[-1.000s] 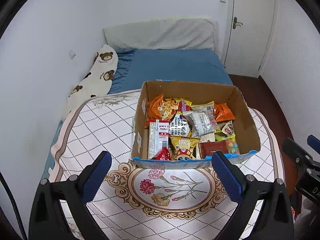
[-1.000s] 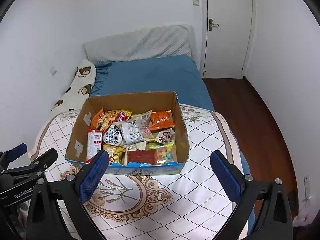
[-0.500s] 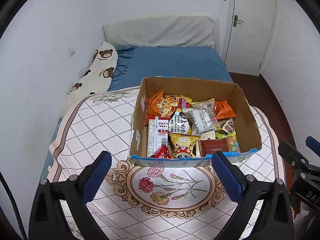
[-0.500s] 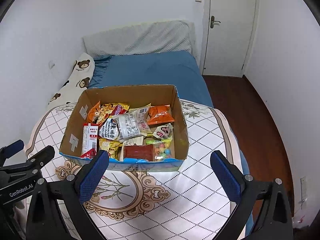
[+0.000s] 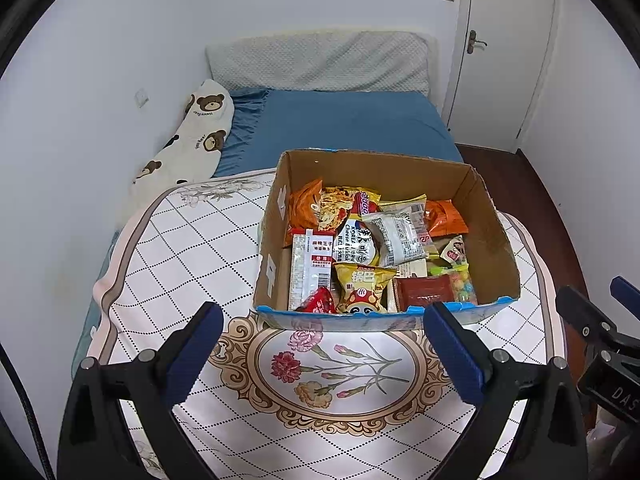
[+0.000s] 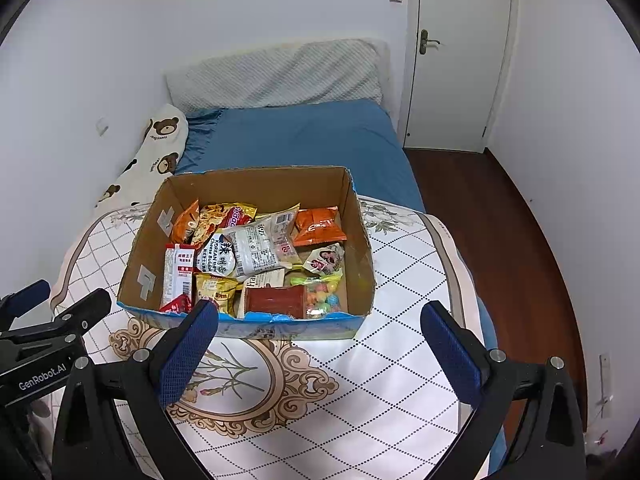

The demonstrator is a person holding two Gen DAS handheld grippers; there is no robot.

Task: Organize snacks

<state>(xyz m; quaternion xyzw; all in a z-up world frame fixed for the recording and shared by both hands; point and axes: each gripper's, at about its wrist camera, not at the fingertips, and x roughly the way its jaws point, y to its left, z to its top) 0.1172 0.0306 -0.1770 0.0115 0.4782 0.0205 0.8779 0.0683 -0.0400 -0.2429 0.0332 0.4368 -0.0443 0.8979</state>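
Left gripper [image 5: 320, 344] and right gripper [image 6: 320, 340] gape wide (both empty); snack box [image 5: 496, 240] sits ahead.

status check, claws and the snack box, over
Left claw open, empty. Right claw open, empty. Box full of snacks, untouched on the cloth. Nothing in the way.

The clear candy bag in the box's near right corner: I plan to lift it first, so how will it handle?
The clear candy bag looks like thin film over loose round sweets, so it probably sags and shifts when pinched. The film is likely slippery. It sits wedged between the box wall and the dark red packet, so it may drag on that.
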